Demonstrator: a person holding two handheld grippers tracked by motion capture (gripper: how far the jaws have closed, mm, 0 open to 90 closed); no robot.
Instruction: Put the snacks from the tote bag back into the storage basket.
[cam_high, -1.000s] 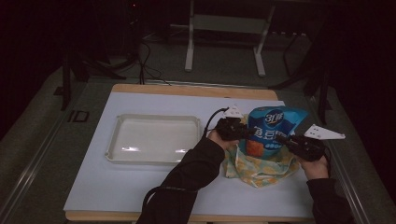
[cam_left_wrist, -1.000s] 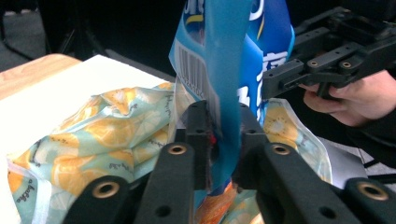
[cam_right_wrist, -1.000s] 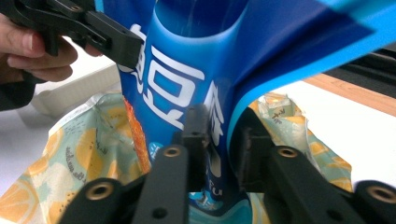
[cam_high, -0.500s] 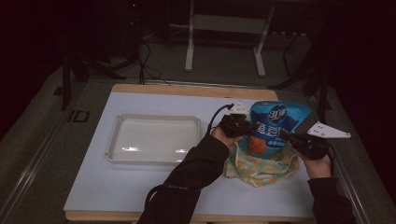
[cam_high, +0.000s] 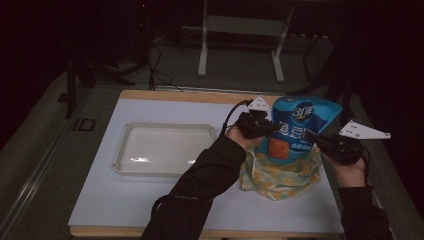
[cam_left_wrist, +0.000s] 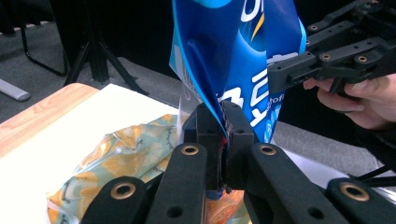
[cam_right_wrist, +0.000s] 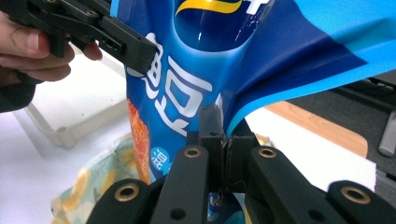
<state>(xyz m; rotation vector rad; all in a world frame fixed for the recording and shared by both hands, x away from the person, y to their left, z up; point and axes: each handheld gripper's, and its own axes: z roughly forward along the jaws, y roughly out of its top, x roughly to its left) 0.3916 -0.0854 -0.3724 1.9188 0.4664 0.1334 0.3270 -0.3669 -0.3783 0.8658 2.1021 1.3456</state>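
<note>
Left gripper (cam_left_wrist: 218, 135) and right gripper (cam_right_wrist: 223, 140) each clamped blue snack bag (cam_high: 295, 127); bag's base hidden inside patterned cloth bag (cam_high: 280, 175).

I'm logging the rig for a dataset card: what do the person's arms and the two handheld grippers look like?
Both forearms wear dark long sleeves. The left gripper and right gripper are black, with flat linked bars joined by brass-coloured rivets. Each carries a pale grey three-cornered plate, and a black cable trails from the left one.
</note>
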